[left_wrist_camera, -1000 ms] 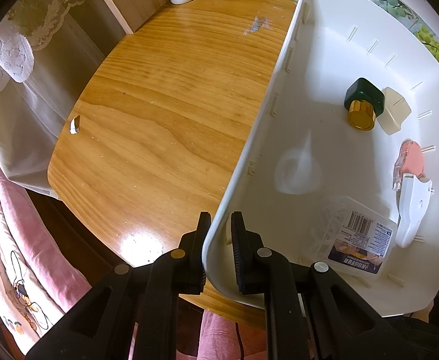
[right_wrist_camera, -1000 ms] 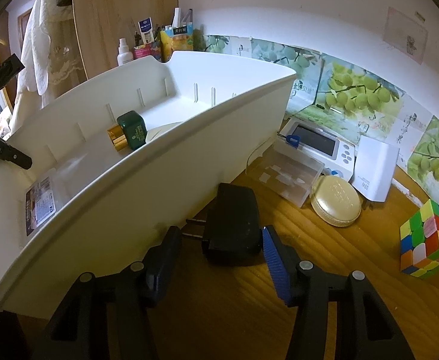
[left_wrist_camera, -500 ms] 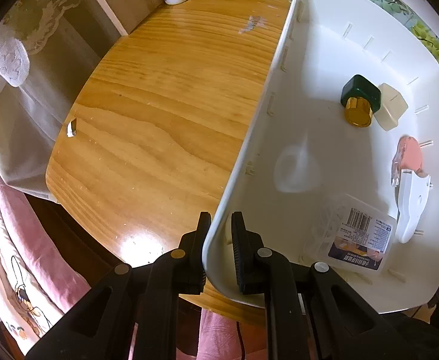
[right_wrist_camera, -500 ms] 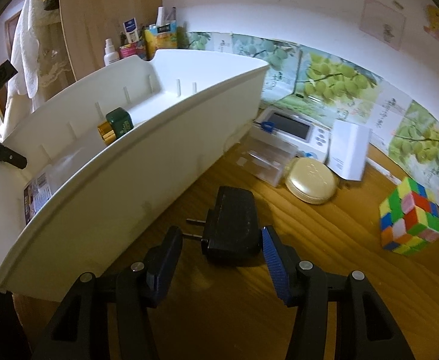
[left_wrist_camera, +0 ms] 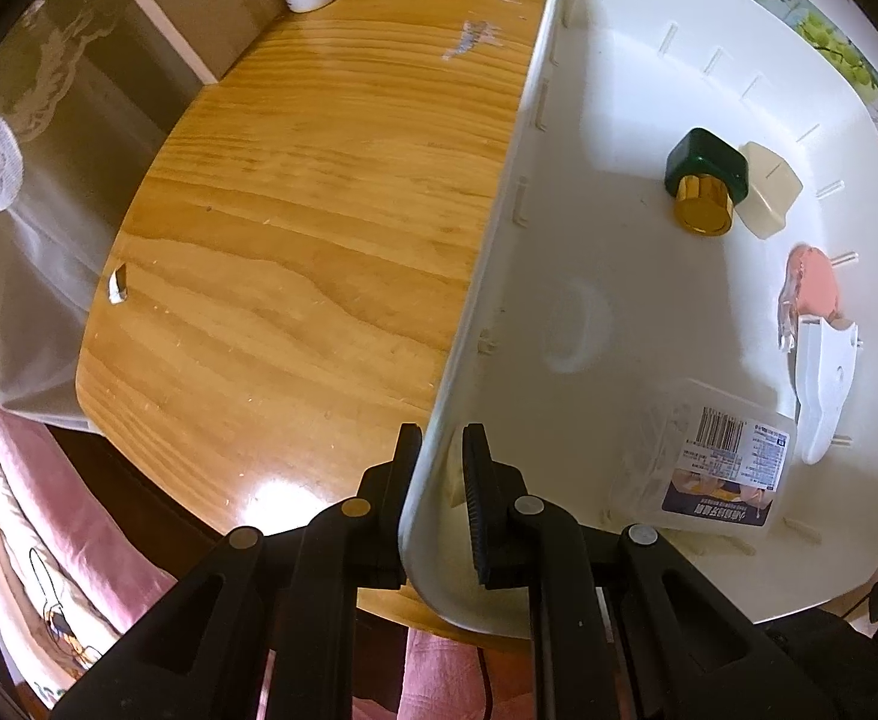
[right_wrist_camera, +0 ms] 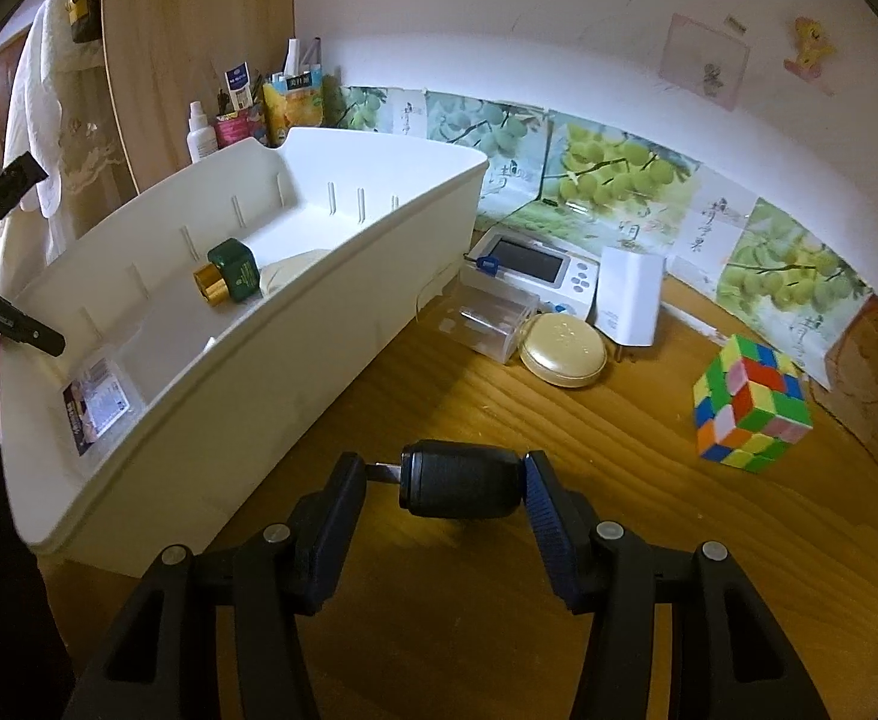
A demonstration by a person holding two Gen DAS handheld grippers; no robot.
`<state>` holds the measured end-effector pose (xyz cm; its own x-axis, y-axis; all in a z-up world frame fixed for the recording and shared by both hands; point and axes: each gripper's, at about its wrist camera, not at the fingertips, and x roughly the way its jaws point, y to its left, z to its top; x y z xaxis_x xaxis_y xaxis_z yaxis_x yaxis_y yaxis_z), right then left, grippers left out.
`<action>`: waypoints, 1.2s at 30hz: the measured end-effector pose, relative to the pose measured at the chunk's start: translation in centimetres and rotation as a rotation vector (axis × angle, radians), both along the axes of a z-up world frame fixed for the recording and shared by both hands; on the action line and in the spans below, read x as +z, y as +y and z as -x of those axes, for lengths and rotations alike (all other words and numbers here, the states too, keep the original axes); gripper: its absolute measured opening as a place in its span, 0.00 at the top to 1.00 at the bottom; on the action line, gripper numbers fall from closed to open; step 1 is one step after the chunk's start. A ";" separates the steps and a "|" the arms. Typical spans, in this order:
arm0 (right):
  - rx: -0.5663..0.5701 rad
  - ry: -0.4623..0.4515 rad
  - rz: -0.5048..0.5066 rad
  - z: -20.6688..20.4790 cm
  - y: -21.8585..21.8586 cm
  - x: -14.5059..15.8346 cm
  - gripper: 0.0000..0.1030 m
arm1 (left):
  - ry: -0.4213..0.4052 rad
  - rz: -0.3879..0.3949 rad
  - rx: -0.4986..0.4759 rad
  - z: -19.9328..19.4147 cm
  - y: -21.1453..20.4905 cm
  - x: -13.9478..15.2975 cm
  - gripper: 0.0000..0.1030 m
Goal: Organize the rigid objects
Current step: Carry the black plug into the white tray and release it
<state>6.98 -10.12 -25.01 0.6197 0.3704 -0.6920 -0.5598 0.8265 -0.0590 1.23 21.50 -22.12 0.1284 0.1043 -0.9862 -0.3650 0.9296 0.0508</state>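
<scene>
My left gripper (left_wrist_camera: 442,444) points straight down and is shut on the near wall of the white bin (left_wrist_camera: 589,120), one finger outside and one inside. In the bin lie a green bottle with a gold cap (left_wrist_camera: 706,180), a cream piece (left_wrist_camera: 769,192), a pink item (left_wrist_camera: 814,282), a white plastic piece (left_wrist_camera: 823,384) and a clear labelled box (left_wrist_camera: 727,474). My right gripper (right_wrist_camera: 442,471) is shut on a black plug adapter (right_wrist_camera: 463,480), held above the wooden table just right of the bin's outer wall (right_wrist_camera: 258,396). Its metal prongs point at the left finger.
A colour cube (right_wrist_camera: 751,414) sits at the right. Behind the adapter lie a round cream case (right_wrist_camera: 562,348), a clear box (right_wrist_camera: 493,321), a white screen device (right_wrist_camera: 529,264) and a white block (right_wrist_camera: 628,294). Bottles (right_wrist_camera: 201,135) stand at the back left. The table's rounded edge (left_wrist_camera: 138,408) drops to pink fabric.
The right gripper has risen and drawn back with the black adapter, which now hangs clear of the table. The left gripper keeps its hold on the bin wall, with the bin slightly turned.
</scene>
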 end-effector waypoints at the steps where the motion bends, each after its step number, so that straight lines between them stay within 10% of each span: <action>1: -0.004 -0.005 0.002 0.2 0.1 0.3 0.47 | 0.000 0.004 -0.011 -0.1 0.0 -0.1 0.85; 22: -0.024 -0.205 0.056 6.3 6.5 8.4 0.47 | -0.007 0.057 -0.255 -1.7 0.2 0.0 0.86; 25: -0.019 -0.234 0.056 6.9 8.0 9.3 0.60 | -0.010 0.067 -0.294 -2.0 0.2 0.1 0.86; 36: -0.026 -0.176 0.070 7.9 12.3 9.2 0.60 | -0.019 0.069 -0.401 -2.6 0.0 0.0 0.92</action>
<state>-0.92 2.17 -15.86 0.7420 0.3070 -0.5960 -0.5143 0.8310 -0.2121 3.88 21.46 -22.09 0.1638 -0.0244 -0.9862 0.0270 0.9994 -0.0202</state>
